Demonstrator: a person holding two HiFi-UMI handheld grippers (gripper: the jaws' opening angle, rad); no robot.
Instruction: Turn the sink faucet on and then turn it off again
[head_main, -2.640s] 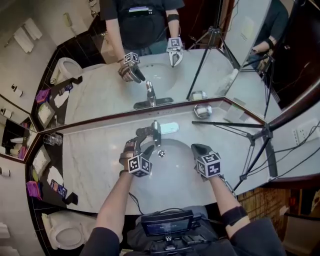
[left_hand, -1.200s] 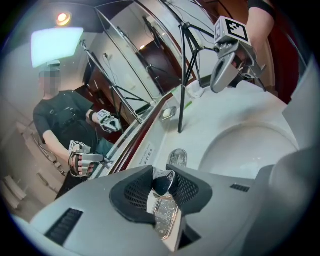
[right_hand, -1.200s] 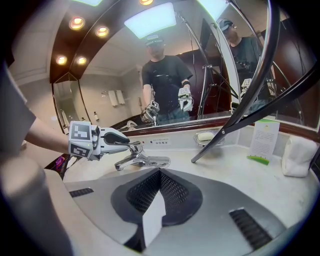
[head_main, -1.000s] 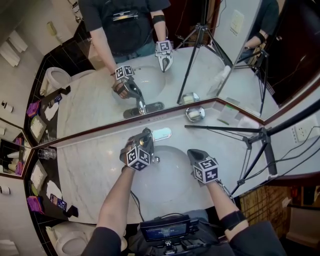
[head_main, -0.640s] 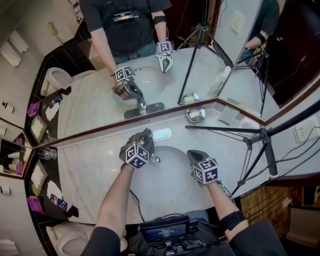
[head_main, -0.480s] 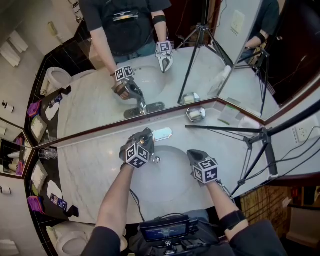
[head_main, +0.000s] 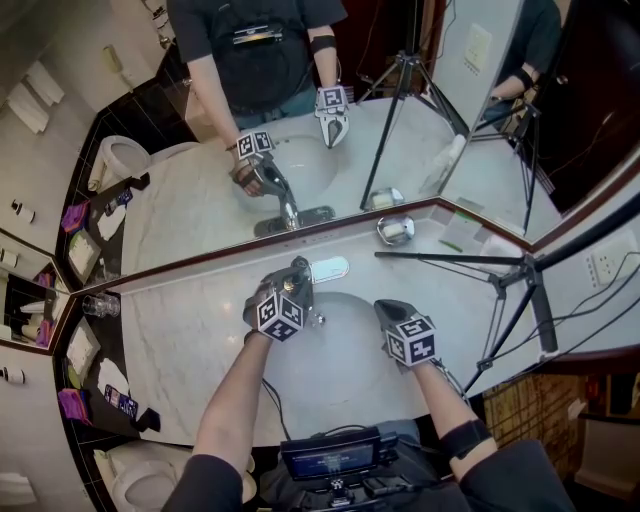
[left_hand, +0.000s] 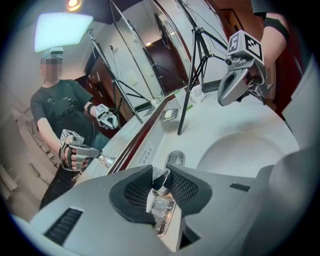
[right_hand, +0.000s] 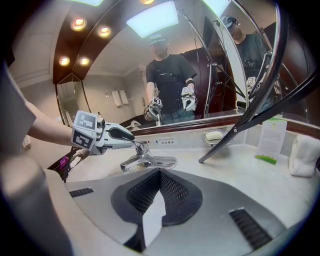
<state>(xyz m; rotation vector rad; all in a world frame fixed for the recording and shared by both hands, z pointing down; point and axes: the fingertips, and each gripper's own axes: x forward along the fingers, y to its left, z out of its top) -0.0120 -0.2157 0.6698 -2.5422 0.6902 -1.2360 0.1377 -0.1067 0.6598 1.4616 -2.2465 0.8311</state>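
Note:
A chrome faucet (head_main: 299, 272) stands at the back of the white sink basin (head_main: 345, 350). My left gripper (head_main: 292, 280) reaches over it from the left and is shut on the faucet's lever handle (left_hand: 161, 179), which shows between the black pads. The right gripper view shows the same grip, the left gripper (right_hand: 129, 135) on top of the faucet (right_hand: 146, 161). My right gripper (head_main: 386, 306) hovers over the right side of the basin, shut, with nothing between its jaws (right_hand: 159, 176). I cannot tell whether water runs.
A mirror runs along the back of the marble counter (head_main: 190, 330). A soap dish (head_main: 395, 231) sits behind the basin to the right, and a black tripod (head_main: 500, 272) leans across the counter's right end. A glass (head_main: 100, 305) stands far left. A card (right_hand: 274, 140) and a folded towel (right_hand: 303, 155) are at the right.
Since the earliest frame my left gripper has moved up onto the faucet handle. Over the last second both grippers keep still; only the head view has shifted a little.

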